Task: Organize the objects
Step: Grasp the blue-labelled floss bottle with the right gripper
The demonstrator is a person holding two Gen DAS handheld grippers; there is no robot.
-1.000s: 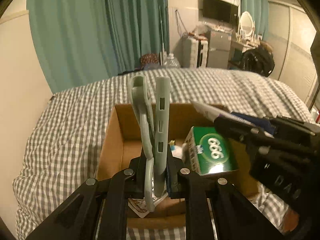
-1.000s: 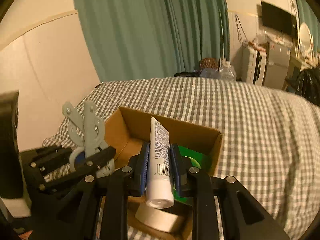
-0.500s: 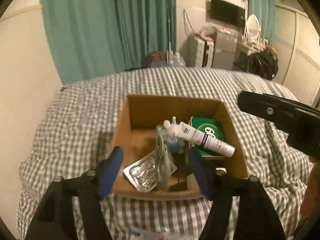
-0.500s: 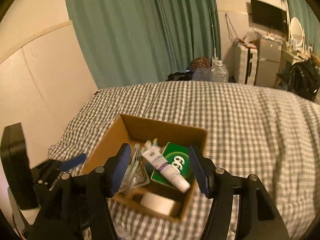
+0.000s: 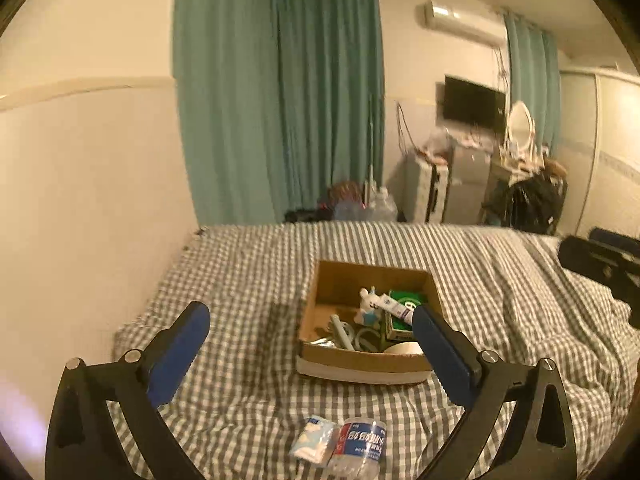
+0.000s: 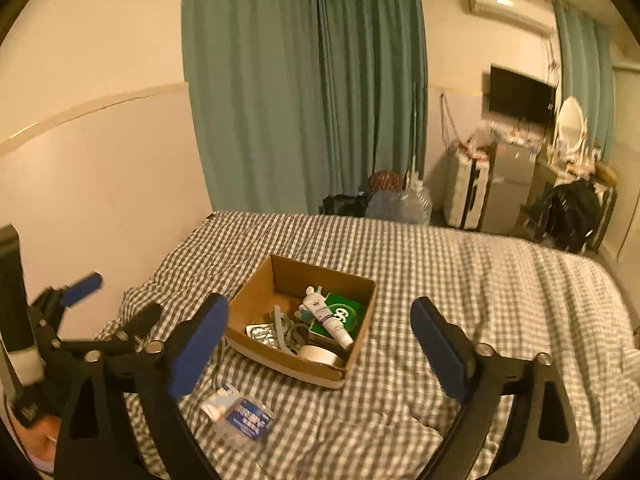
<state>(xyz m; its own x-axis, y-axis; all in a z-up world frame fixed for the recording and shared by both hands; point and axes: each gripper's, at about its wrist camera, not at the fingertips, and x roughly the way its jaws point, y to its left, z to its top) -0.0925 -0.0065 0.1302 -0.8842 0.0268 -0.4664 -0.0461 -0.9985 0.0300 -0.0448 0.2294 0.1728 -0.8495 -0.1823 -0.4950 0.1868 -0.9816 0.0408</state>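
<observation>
Checked bed cover (image 6: 460,280) under everything, soft and wrinkled, so flat things lie a little tilted on it. Cardboard box (image 6: 256,300) near the middle of the bed, open on top, probably the place for collecting the small things. Inside: green carton (image 6: 348,312) at the right side, white tube (image 6: 328,318) lying across it with the cap toward the near edge, grey plastic piece (image 6: 280,328) and a silver pill sheet (image 6: 260,332) on the left floor of the box, roll of tape (image 6: 320,354) at the near wall. Small blue and white figure behind the tube, too small to tell exactly.

Left claw (image 5: 310,350) spread wide and empty, raised above the bed in front of the box. Right claw (image 6: 320,344) also spread wide, holding nothing, the box seen between its two blue pads (image 6: 200,340).

Still outside the box, on the bed cover just in front of it: crushed clear bottle (image 5: 360,446) with blue label, touching a small white and blue packet (image 5: 314,438). Likely the next things to collect. Bottle thin and slippery, may deform under pinching; packet flat, hard to lift from soft cloth.
</observation>
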